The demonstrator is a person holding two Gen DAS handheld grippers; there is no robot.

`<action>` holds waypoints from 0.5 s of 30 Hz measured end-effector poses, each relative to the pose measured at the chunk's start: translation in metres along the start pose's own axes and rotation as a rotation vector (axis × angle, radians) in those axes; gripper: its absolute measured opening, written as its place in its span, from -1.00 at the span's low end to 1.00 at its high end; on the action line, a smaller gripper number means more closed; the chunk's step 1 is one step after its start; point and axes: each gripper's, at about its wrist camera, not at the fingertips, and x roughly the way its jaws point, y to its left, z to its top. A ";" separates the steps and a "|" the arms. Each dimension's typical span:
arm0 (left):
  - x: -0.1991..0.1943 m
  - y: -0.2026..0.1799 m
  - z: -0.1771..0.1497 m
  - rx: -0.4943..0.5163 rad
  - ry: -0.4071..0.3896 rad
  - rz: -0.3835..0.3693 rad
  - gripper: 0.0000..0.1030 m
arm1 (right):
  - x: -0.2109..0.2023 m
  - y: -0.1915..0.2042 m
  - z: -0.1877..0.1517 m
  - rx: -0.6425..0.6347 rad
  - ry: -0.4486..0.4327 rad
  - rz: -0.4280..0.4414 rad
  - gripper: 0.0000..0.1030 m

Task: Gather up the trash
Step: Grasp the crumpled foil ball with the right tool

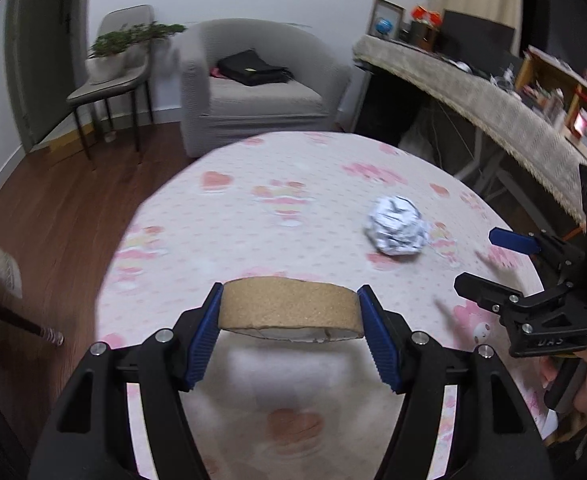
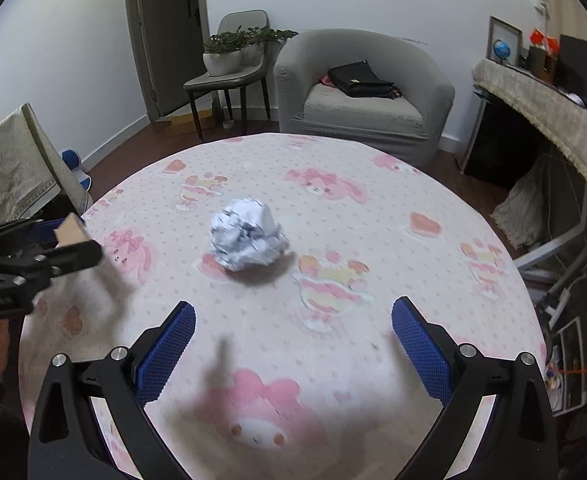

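Crumpled paper ball (image 2: 246, 239) lies on the counter (image 2: 433, 280) ahead of the right gripper (image 2: 293, 344), slightly left of centre between its jaws, which are spread wide and empty. It looks light, soft and springy, likely to squash or roll if nudged, so closing across its widest middle seems safest. The left gripper (image 1: 289, 312) has its jaws pinching a cork-faced ring (image 1: 291, 306) by its outer sides, lifted above the counter; it looks stiff and light.

crumpled paper ball (image 2: 247, 239) on pink tablecloth (image 2: 393, 240), beyond right gripper's (image 2: 293, 344) spread fingers (image 2: 421, 346)
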 end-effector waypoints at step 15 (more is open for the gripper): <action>-0.034 0.051 -0.010 -0.107 -0.033 0.013 0.33 | 0.044 0.026 0.025 -0.040 0.044 -0.010 0.93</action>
